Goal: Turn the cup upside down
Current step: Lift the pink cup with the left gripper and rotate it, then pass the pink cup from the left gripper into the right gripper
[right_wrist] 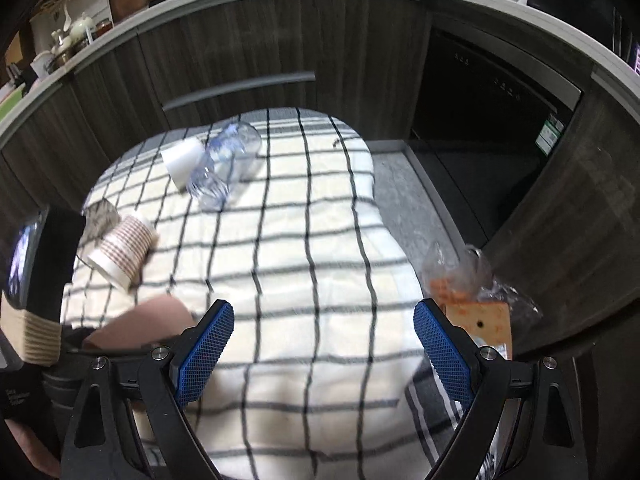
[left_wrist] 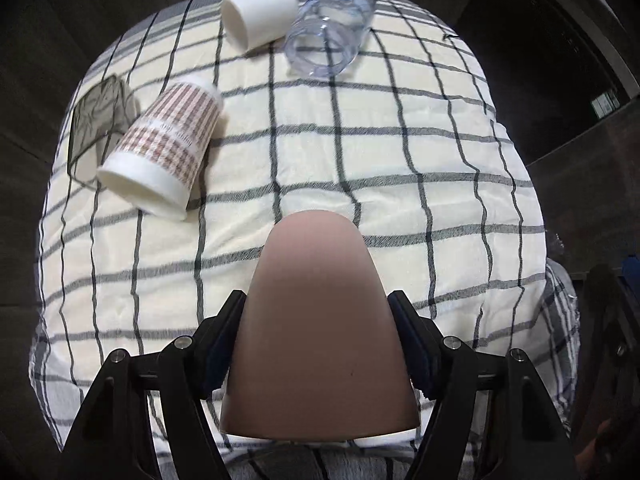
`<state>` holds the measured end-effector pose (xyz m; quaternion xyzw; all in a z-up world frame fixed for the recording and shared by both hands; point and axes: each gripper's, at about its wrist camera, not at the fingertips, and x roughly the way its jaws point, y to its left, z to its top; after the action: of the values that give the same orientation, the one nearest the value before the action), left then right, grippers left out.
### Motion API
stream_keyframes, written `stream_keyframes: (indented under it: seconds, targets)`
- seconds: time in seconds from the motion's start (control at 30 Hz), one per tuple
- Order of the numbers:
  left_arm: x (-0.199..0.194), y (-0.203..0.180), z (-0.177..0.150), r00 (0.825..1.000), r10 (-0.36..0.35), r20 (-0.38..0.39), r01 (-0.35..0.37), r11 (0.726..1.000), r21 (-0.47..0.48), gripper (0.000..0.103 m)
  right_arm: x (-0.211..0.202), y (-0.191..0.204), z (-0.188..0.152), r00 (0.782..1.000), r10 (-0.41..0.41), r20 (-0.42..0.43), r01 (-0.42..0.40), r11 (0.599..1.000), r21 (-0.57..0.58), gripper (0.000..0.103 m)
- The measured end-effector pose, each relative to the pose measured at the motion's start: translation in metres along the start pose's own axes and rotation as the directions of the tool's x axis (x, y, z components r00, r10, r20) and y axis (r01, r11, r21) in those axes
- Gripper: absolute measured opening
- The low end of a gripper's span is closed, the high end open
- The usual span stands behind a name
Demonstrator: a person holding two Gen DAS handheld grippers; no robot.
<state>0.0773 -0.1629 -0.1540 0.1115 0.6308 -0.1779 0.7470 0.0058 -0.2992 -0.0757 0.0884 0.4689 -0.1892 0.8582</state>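
My left gripper (left_wrist: 318, 312) is shut on a pinkish-brown cup (left_wrist: 316, 320), held above the checked cloth with its rim toward the camera and its closed base pointing away. The same cup (right_wrist: 148, 320) shows at the lower left of the right wrist view. My right gripper (right_wrist: 324, 344) is open and empty above the near part of the cloth. Three more cups lie on their sides: a red-patterned paper cup (left_wrist: 168, 136), a white cup (left_wrist: 258, 16) and a clear plastic cup (left_wrist: 328, 28).
A checked cloth (left_wrist: 360, 168) covers the table. A dark clear container (left_wrist: 98, 116) lies at the left edge behind the patterned cup. A plastic bag with orange contents (right_wrist: 468, 284) sits at the table's right. Dark cabinets (right_wrist: 240, 48) stand behind.
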Motion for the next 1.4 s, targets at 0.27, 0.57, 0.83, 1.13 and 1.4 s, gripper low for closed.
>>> stream_keyframes:
  seconds: [0.27, 0.57, 0.83, 1.13, 1.4]
  targets:
    - [0.025, 0.003, -0.015, 0.997, -0.006, -0.076, 0.004, 1.000, -0.020, 0.070, 0.001, -0.006, -0.006, 1.000, -0.013, -0.002, 0.013, 1.000, 0.004, 0.091]
    - [0.022, 0.005, -0.023, 0.999, 0.010, -0.048, -0.010, 1.000, -0.003, 0.085, 0.001, 0.000, -0.003, 1.000, -0.026, -0.004, 0.025, 0.999, -0.032, 0.091]
    - [-0.020, 0.022, -0.035, 0.999, 0.031, 0.034, -0.029, 0.999, -0.044, 0.095, -0.009, 0.012, 0.001, 0.999, 0.027, -0.031, -0.029, 0.998, -0.052, 0.091]
    - [-0.080, 0.088, -0.062, 0.987, 0.073, 0.143, -0.029, 0.958, -0.285, 0.099, 0.012, 0.053, 0.021, 0.934, 0.229, -0.273, -0.244, 0.969, -0.022, 0.091]
    - [-0.096, 0.144, -0.057, 0.972, 0.065, 0.227, 0.041, 0.900, -0.434, 0.099, 0.070, 0.122, 0.040, 0.759, 0.234, -0.607, -0.299, 0.954, -0.007, 0.091]
